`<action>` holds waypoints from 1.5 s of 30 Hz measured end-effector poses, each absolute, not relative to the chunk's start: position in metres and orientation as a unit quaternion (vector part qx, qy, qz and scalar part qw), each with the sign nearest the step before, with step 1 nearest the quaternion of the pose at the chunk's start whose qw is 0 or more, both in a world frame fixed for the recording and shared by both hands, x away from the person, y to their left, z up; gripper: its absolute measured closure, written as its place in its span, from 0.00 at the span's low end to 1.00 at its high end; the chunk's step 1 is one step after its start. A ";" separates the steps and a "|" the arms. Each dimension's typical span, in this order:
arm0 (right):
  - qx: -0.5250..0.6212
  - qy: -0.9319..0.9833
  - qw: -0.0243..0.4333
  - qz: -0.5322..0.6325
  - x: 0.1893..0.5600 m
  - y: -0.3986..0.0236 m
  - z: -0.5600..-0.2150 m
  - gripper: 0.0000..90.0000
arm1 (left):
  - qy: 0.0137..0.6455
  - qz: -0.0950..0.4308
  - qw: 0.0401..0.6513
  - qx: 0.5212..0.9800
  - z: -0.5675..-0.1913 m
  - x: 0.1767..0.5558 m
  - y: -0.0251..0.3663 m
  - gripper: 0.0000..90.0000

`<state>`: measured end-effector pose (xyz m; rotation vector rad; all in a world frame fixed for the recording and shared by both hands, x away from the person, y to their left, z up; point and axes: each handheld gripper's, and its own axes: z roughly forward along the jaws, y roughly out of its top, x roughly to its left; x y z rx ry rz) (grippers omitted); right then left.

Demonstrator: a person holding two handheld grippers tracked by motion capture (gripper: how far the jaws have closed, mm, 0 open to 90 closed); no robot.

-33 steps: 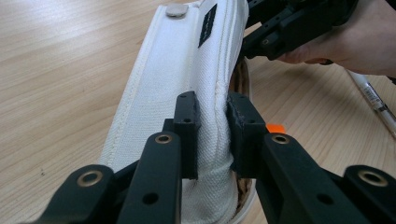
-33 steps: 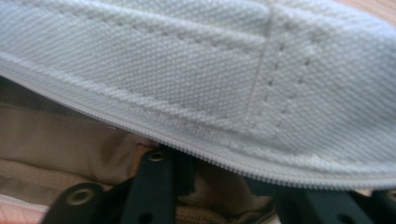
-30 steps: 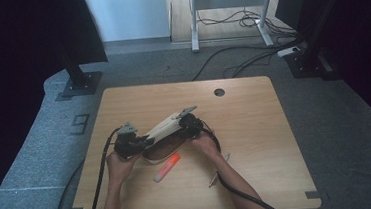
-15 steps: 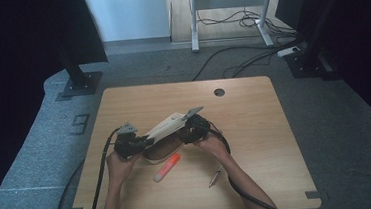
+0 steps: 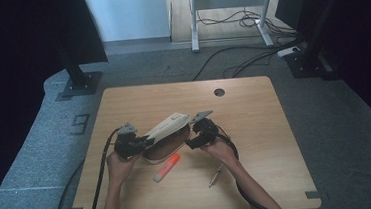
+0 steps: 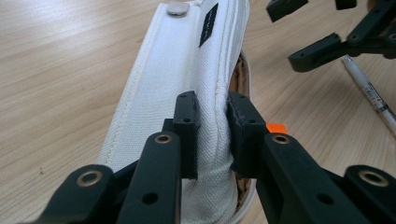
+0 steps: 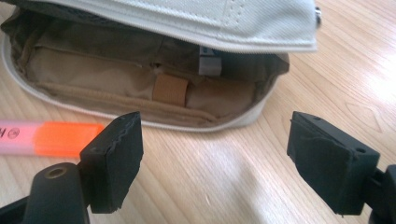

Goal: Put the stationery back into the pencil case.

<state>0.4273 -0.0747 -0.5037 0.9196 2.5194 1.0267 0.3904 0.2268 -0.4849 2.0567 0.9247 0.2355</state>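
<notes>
Left claw [image 6: 212, 135] pinched on the near edge of the white flap of a pouch [image 5: 163, 136], holding it lifted over the brown lining. Pouch [image 6: 187, 70] at mid tabletop [image 5: 253, 104], slightly left, between both claws. Right claw [image 7: 233, 154] spread wide, empty, just right of the pouch's [image 7: 140, 88] open mouth. Orange highlighter [image 5: 167, 167] flat just near the pouch, tip [image 6: 276, 127] seen past the left claw. Pen [image 5: 216, 175] farther right, near the right hand [image 5: 220, 149].
</notes>
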 end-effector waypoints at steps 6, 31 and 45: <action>0.324 0.867 0.134 0.353 0.416 -0.085 -0.502 0.20 | 0.368 0.095 0.422 0.823 -0.485 0.390 0.226 0.84; 0.358 0.849 0.167 0.350 0.364 -0.131 -0.505 0.16 | 0.365 0.097 0.419 0.826 -0.485 0.390 0.226 0.83; 0.387 0.834 0.166 0.356 0.334 -0.155 -0.520 0.22 | 0.364 0.098 0.417 0.827 -0.485 0.389 0.225 0.83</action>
